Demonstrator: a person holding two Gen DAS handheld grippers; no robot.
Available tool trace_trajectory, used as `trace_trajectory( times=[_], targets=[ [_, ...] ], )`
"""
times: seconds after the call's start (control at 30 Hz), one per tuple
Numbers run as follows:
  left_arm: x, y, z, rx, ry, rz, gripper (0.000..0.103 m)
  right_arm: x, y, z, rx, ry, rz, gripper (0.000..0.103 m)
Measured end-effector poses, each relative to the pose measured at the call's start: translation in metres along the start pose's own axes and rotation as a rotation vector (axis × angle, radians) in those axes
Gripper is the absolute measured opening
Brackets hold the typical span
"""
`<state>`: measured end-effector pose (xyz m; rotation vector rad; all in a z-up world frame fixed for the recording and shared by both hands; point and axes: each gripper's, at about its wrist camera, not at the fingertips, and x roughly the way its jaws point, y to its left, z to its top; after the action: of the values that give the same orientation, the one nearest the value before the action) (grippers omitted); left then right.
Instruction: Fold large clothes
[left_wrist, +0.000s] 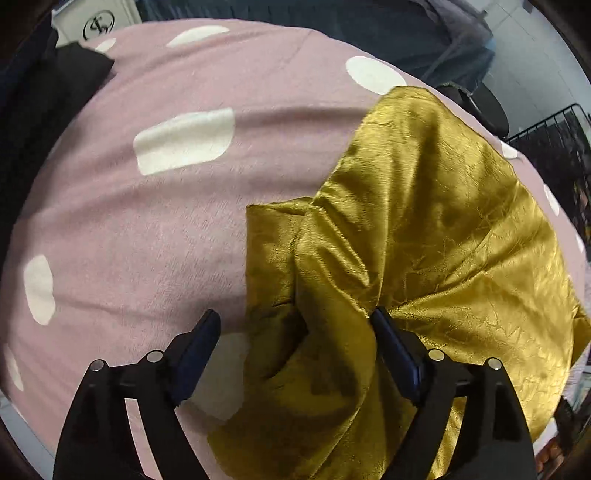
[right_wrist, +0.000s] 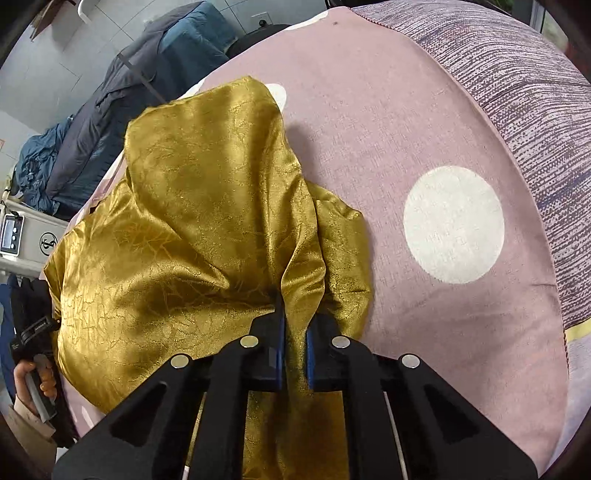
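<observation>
Right gripper (right_wrist: 294, 325) was clamped on a bunched fold of the gold garment (right_wrist: 192, 229), its two blue-padded fingers (right_wrist: 279, 332) drawn close with only the pinched cloth between them. From that pinch the shiny, crinkled fabric rose in a ridge and spread away to the left and forward, piling into a loose mound with one flap reaching toward the far edge of the bed. A smaller lobe of the same cloth lay flat just to the right of the fingers.

Left gripper (left_wrist: 291, 321) stood spread wide, its jaws well apart; a fold of the gold garment (left_wrist: 424, 229) lay in the gap between them, and the right-hand finger (left_wrist: 391, 343) touched the cloth while the left-hand one hung over bare bedding. It gripped nothing.

The garment rested on a pink bedspread (right_wrist: 388, 129) printed with large white dots (right_wrist: 453, 224), covering the near-left part of it in the right wrist view. A purplish striped quilt (right_wrist: 524, 92) ran along the bedspread's far right side. Beyond the bed, dark blue and grey bedding (right_wrist: 110, 92) was heaped against a tiled wall, and a grey box with a round logo (right_wrist: 48, 242) sat at the left edge.
</observation>
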<state>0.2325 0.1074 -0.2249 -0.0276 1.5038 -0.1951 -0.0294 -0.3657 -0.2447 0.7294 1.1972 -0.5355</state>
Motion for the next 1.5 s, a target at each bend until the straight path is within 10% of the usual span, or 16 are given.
trace_trajectory(
  times=[0.17,0.27,0.57,0.87,1.5],
  targets=[
    [-0.022,0.010,-0.002,0.002,-0.039,-0.039,0.082,-0.014,0.011,0.004,-0.028,0.000,-0.035,0.027],
    [-0.046,0.029,-0.008,-0.044,-0.078,-0.110,0.082,-0.028,0.004,-0.002,0.018,-0.010,-0.018,0.055],
    [-0.093,0.066,-0.058,-0.098,-0.128,-0.258,0.087,-0.065,-0.029,-0.035,0.186,-0.050,0.134,0.062],
    [-0.085,0.024,-0.126,-0.062,-0.098,-0.308,0.087,-0.055,-0.022,-0.053,0.183,-0.025,0.230,0.062],
    [-0.112,-0.015,-0.112,-0.224,-0.065,-0.437,0.087,-0.032,-0.055,-0.035,0.088,-0.011,0.426,0.070]
  ],
)
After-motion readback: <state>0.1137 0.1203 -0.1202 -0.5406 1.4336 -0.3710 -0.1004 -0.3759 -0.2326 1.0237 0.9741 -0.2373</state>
